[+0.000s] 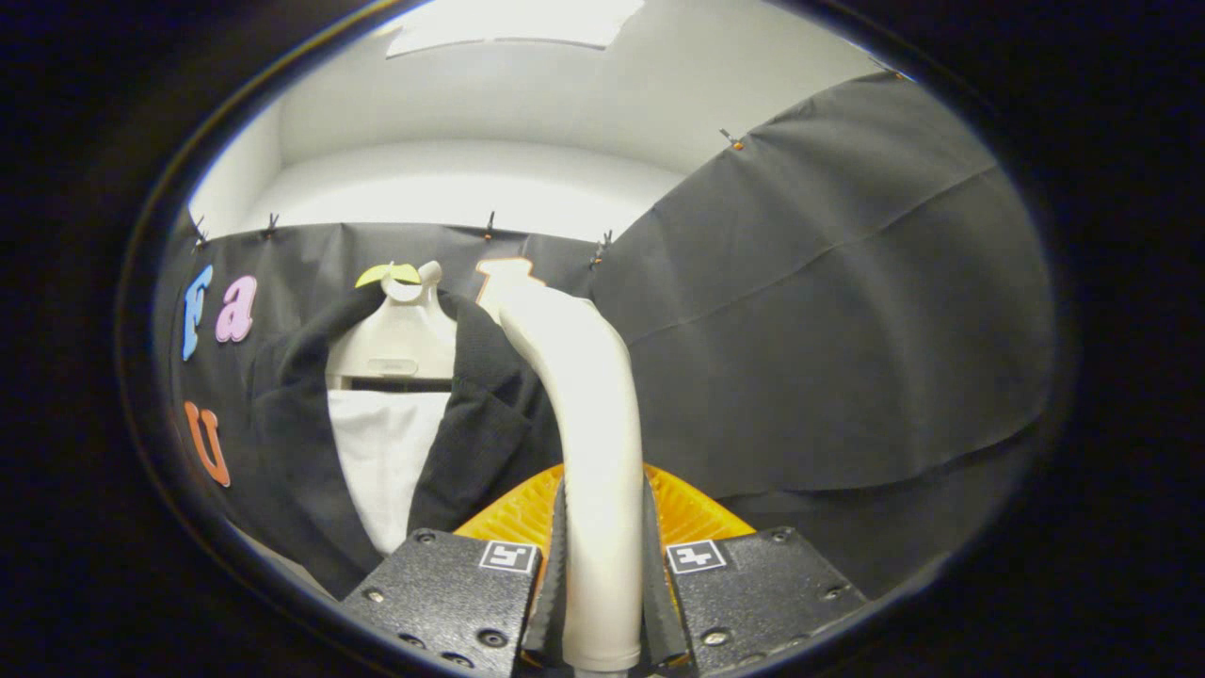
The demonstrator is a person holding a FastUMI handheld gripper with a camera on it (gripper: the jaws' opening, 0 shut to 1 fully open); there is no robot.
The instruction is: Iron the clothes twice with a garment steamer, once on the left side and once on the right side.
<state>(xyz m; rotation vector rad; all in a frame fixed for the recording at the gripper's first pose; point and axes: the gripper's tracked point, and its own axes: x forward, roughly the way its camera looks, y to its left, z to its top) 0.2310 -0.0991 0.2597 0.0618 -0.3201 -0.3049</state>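
Between the fingers, the gripper (602, 584) clamps the cream handle of the garment steamer (588, 452), both fingers pressing its sides. From there the handle rises toward 12 o'clock and bends toward 11, where a dark jacket (475, 424) hangs over a white shirt (381, 461) on a cream hanger (400, 344).

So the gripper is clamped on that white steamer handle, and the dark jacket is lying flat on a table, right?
Not quite. The gripper is indeed clamped on the white steamer handle, but the dark jacket is not lying flat: it hangs on a hanger against the booth wall, as the gripper view shows.
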